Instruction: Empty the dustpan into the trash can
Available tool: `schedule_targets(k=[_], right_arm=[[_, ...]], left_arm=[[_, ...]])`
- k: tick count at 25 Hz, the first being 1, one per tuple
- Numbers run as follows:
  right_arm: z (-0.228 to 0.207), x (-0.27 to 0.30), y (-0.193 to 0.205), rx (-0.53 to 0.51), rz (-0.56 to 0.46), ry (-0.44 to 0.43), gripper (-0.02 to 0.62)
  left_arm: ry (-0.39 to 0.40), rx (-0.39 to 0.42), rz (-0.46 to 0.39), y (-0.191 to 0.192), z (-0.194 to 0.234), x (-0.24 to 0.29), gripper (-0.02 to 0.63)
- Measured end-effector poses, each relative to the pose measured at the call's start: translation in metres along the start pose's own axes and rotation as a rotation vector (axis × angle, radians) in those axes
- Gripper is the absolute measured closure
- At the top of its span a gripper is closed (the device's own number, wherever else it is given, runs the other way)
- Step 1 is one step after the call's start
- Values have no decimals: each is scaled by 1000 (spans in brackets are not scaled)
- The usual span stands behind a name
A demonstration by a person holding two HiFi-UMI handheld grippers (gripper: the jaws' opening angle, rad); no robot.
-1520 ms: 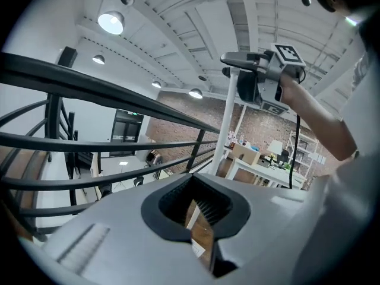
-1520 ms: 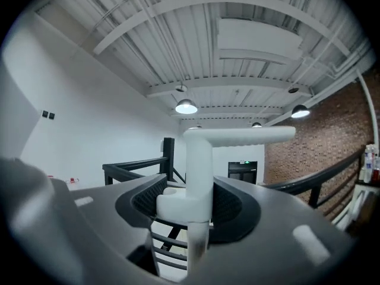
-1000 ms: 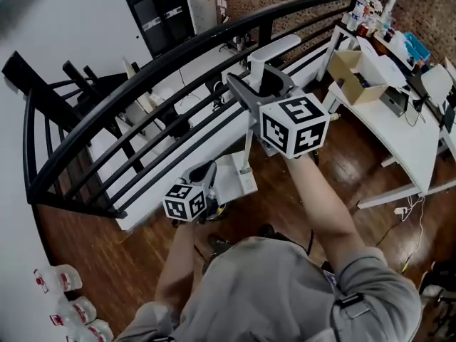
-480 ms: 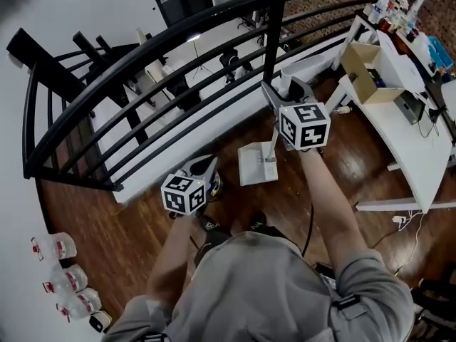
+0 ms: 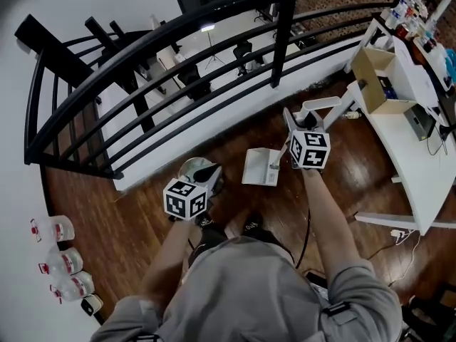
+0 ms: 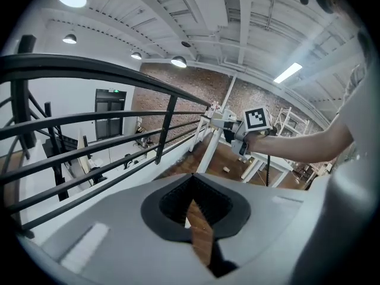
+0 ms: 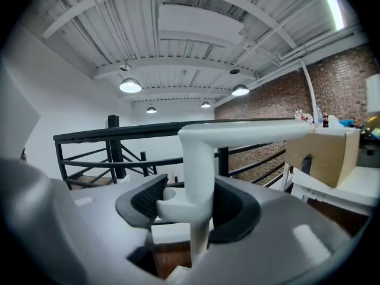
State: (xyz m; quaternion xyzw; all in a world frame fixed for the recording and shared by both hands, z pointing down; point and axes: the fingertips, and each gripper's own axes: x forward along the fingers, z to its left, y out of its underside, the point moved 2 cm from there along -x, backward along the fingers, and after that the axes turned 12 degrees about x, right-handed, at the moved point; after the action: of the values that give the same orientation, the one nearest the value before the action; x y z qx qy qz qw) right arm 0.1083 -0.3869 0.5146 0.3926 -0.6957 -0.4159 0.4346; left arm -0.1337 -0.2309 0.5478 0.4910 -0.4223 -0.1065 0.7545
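Our right tongs (image 7: 190, 202) are clamped on the upright handle (image 7: 199, 159) of the white plastic long-handled dustpan (image 5: 260, 167), whose pan hangs low over the brown wooden floor (image 5: 142, 226). Our left tongs (image 6: 193, 196) are closed together on nothing, just beside the small round pale trash can (image 5: 187, 167).

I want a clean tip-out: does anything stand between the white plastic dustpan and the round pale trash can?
Nothing visible lies on the wood floor between the white plastic dustpan, held in the right gripper, and the round pale trash can. Only the left gripper, in the head view, overlaps the can's near rim.
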Motion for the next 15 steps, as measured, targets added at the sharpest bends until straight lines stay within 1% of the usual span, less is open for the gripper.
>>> schedule_targets(k=[9, 15], right_arm=[[-15, 3, 59, -33, 72, -22, 394], [-24, -13, 99, -65, 144, -2, 394]], left_arm=[[40, -12, 33, 5, -23, 16, 601], [43, -18, 47, 9, -26, 19, 601]])
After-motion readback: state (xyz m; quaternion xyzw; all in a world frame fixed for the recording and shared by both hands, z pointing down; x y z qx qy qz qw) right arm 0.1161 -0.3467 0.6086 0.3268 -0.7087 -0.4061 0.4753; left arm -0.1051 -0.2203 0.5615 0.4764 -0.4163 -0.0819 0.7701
